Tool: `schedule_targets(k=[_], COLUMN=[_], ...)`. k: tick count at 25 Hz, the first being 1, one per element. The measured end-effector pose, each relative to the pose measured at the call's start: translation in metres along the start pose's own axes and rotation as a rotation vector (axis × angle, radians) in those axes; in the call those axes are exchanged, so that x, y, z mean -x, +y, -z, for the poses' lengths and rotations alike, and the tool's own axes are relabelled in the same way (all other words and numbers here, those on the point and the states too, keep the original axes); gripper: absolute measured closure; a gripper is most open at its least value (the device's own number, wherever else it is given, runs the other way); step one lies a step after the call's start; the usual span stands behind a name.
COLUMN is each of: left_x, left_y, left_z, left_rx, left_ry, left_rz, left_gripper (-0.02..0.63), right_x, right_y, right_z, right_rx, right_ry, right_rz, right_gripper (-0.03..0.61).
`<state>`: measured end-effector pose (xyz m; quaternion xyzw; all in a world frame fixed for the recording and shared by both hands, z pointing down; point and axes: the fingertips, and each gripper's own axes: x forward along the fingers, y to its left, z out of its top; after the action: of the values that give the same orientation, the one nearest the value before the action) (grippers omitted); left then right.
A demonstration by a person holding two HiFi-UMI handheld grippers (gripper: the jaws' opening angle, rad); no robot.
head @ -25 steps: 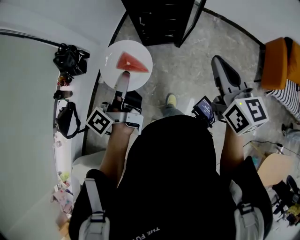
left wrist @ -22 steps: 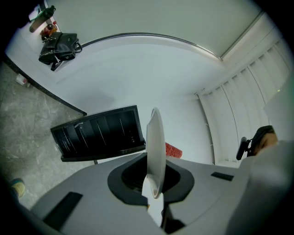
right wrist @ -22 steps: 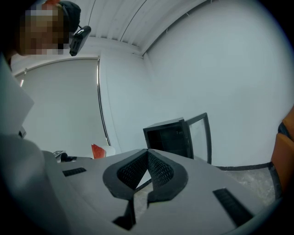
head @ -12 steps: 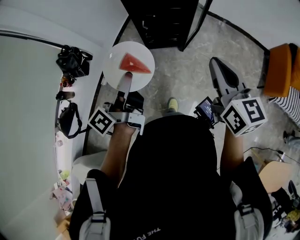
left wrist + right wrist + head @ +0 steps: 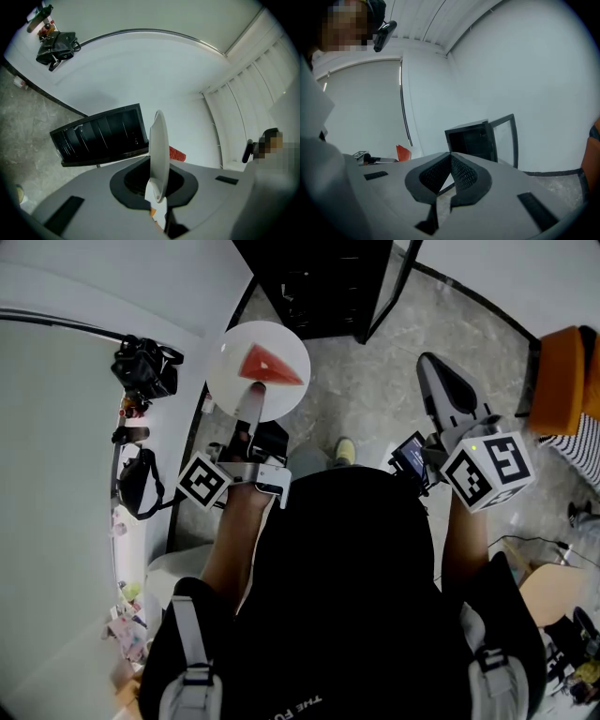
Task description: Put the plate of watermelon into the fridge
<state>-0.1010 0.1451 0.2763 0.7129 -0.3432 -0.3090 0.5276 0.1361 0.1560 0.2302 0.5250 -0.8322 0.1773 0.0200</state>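
Note:
A white plate (image 5: 258, 369) carries a red wedge of watermelon (image 5: 271, 366), and my left gripper (image 5: 253, 401) is shut on the plate's near rim, holding it level in the air. In the left gripper view the plate (image 5: 158, 154) stands edge-on between the jaws with the watermelon (image 5: 177, 153) peeking out to its right. The small black fridge (image 5: 317, 282) stands just ahead with its door (image 5: 386, 289) swung open; the same fridge (image 5: 101, 133) shows in the left gripper view. My right gripper (image 5: 436, 371) is shut and empty, off to the right.
A white counter runs along the left with a black bag (image 5: 142, 367) on it. An orange seat (image 5: 558, 381) stands at the right. The floor (image 5: 356, 390) is grey stone. The fridge (image 5: 471, 139) and its glass door (image 5: 505, 140) show against a white wall in the right gripper view.
The plate with the watermelon has moved slightly forward toward the fridge, still in my left gripper. The right gripper has barely shifted.

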Motion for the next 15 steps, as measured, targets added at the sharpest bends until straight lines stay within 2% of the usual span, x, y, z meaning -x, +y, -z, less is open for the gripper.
schedule_targets(k=[15], left_x=[0.0003], left_y=[-0.0024], left_z=[-0.0039], left_rx=[0.003], left_ry=[-0.013], left_rz=[0.009], left_gripper=[0.594], right_x=[-0.0048], right_y=[-0.0044], right_z=[-0.0041], right_rx=[0.022], right_ry=[0.001], right_rz=[0.001], right_gripper=[0.569])
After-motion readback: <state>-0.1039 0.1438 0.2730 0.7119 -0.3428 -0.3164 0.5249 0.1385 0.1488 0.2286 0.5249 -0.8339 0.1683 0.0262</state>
